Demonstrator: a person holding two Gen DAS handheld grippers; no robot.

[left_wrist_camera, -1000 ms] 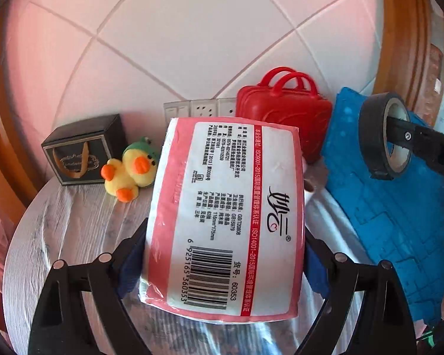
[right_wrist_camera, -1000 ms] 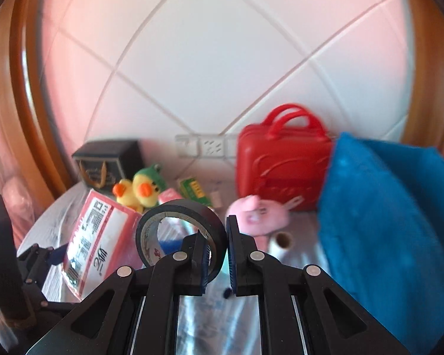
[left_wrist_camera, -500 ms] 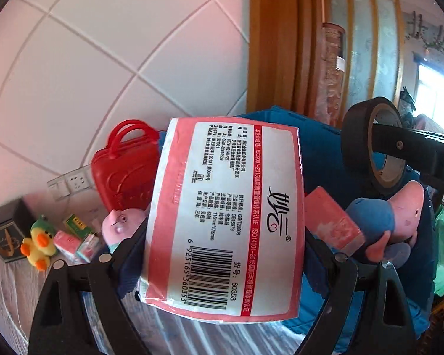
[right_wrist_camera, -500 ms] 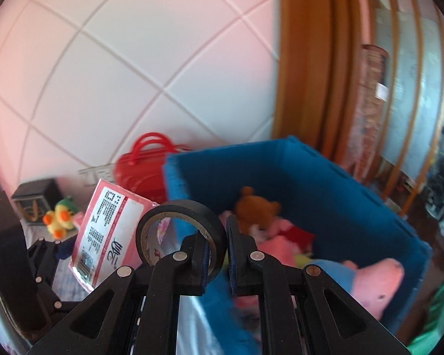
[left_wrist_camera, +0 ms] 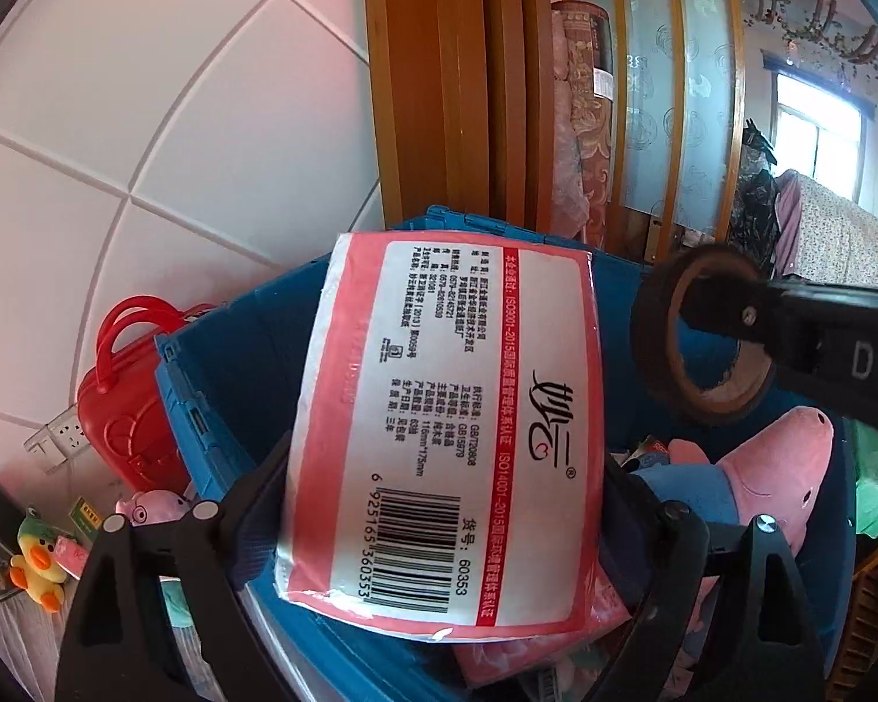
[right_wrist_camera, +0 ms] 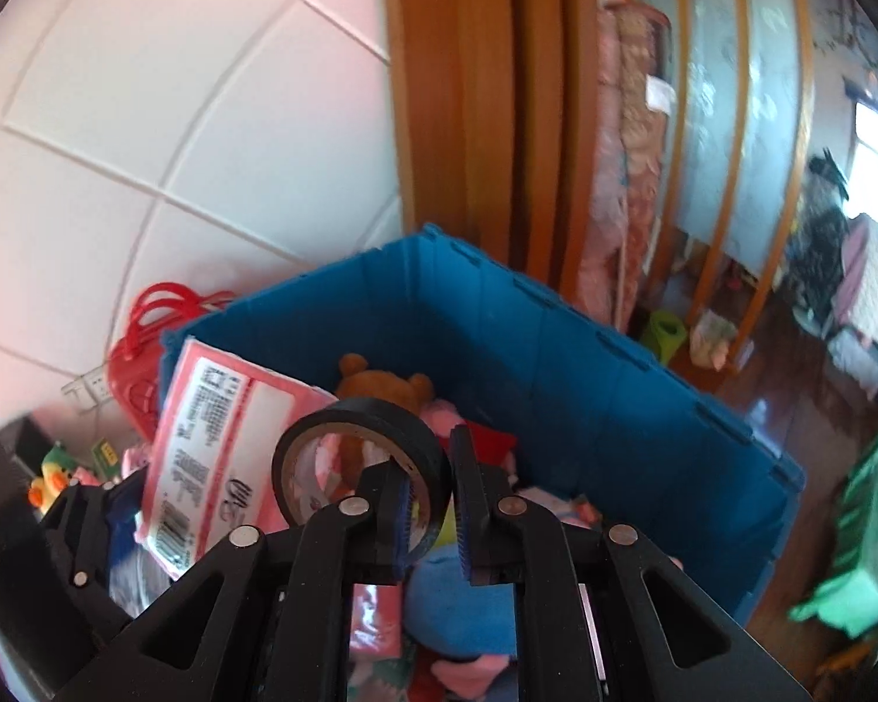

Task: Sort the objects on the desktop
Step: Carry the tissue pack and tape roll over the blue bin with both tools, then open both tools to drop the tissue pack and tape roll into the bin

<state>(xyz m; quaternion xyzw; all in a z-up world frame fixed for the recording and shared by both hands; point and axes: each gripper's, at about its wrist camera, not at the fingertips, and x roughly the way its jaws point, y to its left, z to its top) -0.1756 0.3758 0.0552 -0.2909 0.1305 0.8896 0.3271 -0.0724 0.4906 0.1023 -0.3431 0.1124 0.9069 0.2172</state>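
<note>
The left hand-held gripper [left_wrist_camera: 445,497] clamps a pink-and-white tissue pack [left_wrist_camera: 462,444] over an open blue crate [right_wrist_camera: 585,374] of plush toys; its label shows barcode 6925165360353 and "ISO9001-2015". The right hand-held gripper [right_wrist_camera: 430,509], angled down over the same crate, is opening its jaws, the black tape roll [right_wrist_camera: 363,456] loose between them against the left pad.

A lived-in home is shown, a family room by the look of it. A blue storage crate [right_wrist_camera: 585,409] is seen in the middle, filled with plush toys, a brown teddy bear [right_wrist_camera: 380,389] among them. Behind the crate, a white tiled wall [left_wrist_camera: 146,117] and a wooden door frame [left_wrist_camera: 439,88] are seen. To its right, frosted glass panels [left_wrist_camera: 650,88] and draped bedding [left_wrist_camera: 837,234] near a window are made out.
</note>
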